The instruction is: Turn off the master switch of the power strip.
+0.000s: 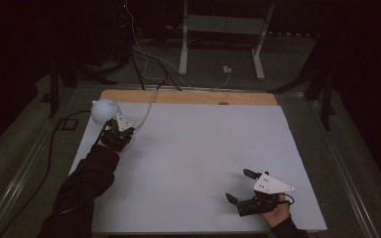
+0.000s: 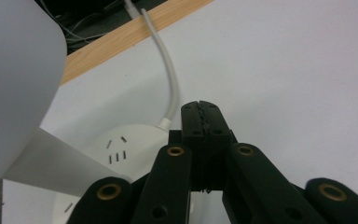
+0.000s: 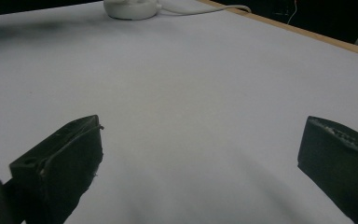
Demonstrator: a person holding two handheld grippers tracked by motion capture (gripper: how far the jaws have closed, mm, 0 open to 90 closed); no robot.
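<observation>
A round white socket hub with slot holes lies on the white table cover at the far left, and a white cable runs from it over the far edge. My left gripper hovers just over the hub, its jaws pressed together with nothing between them. Close to its left stands a white rounded object, large and blurred in the left gripper view. My right gripper rests at the near right, jaws spread wide over bare cover. The hub shows far off in that view.
A wooden strip of the table shows along the far edge of the cover. Behind the table, loose cables and a white metal frame stand on the dark floor. A black cable trails left of the table.
</observation>
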